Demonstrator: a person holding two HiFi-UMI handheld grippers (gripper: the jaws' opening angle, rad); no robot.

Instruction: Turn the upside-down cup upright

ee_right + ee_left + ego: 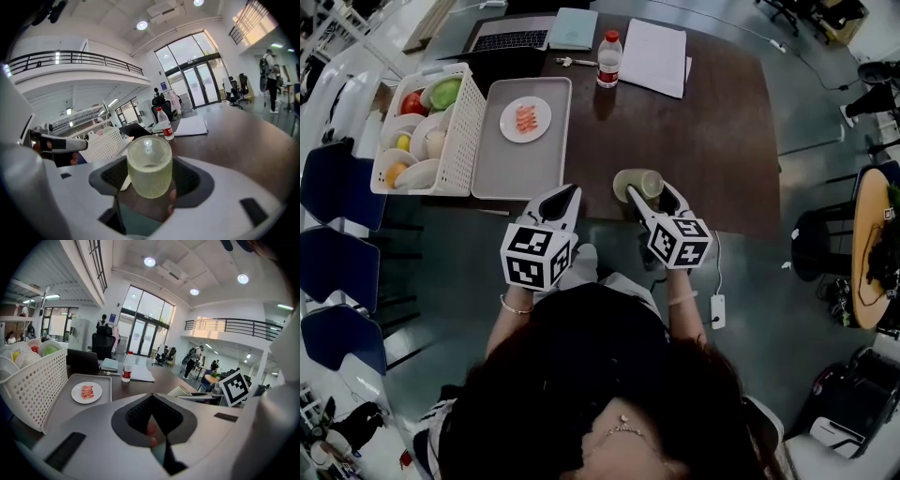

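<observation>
A pale green translucent cup hangs just above the front edge of the dark table. It is tipped on its side, with one round end facing left in the head view. My right gripper is shut on the cup; in the right gripper view the cup fills the space between the jaws, raised off the tabletop. My left gripper hovers at the table's front edge to the left of the cup. It is shut and holds nothing, and its closed tips show in the left gripper view.
A grey tray with a small plate of food lies left of the grippers. Beside it stands a white basket of bowls and fruit. A water bottle, papers and a laptop sit at the far edge. Blue chairs stand left.
</observation>
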